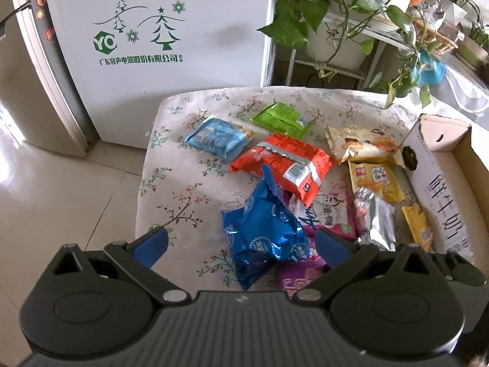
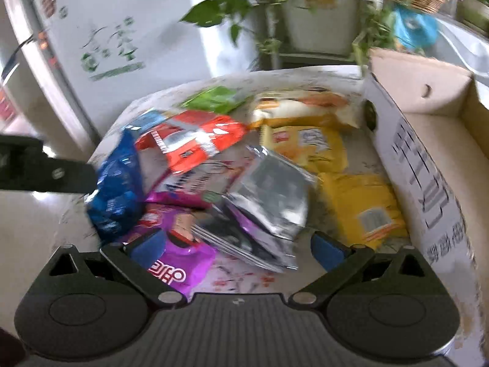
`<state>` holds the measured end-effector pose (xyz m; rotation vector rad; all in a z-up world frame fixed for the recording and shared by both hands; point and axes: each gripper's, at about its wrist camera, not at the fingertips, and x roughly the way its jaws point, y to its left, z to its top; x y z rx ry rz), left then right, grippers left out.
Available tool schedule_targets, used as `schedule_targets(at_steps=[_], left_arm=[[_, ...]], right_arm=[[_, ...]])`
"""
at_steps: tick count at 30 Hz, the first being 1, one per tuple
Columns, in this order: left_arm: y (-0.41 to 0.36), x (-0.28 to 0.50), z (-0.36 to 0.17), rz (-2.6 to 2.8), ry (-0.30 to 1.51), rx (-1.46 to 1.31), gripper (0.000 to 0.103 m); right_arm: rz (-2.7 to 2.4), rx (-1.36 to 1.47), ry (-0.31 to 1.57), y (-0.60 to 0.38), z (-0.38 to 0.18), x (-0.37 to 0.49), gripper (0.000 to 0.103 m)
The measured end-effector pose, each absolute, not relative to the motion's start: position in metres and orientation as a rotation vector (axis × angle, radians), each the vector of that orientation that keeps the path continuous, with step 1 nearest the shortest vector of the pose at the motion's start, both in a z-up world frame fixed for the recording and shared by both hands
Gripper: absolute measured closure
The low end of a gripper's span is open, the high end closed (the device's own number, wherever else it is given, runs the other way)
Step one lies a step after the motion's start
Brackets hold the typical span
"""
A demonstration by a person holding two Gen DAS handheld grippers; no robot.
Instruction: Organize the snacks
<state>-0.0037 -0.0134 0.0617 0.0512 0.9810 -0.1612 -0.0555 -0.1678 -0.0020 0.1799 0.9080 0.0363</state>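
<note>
I hold both tools spread wide: left tool (image 1: 241, 244) straddles the blue packet (image 1: 262, 238), right tool (image 2: 235, 247) the silver packet (image 2: 272, 195), near the surface's box-side edge.

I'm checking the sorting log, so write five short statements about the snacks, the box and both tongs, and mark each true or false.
1. Both tongs are open: left tongs, right tongs. True.
2. The cardboard box stands at the table's left edge. False: it is on the right side.
3. The red packet lies partly over other snacks. True.
4. The left tongs are clamped on the dark blue packet. False: their pads stand apart from it on either side.
5. The green packet is inside the box. False: it lies on the floral tablecloth.
</note>
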Motion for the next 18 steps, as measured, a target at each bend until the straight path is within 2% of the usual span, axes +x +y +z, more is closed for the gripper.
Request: schedule_targets(at_steps=[4, 12, 18], left_arm=[[-0.012, -0.003, 0.066, -0.163, 0.978, 0.042, 0.001], [-0.008, 0.001, 0.076, -0.152, 0.964, 0.018, 0.001], [-0.004, 0.006, 0.090, -0.139, 0.928, 0.010, 0.001]], right_arm=[[0.019, 0.105, 0.947, -0.156, 0.016, -0.056, 0.000], [-0.035, 0.036, 0.908, -0.167, 0.057, -0.048, 0.000], [-0.068, 0.147, 0.927, -0.182, 0.071, -0.033, 0.000]])
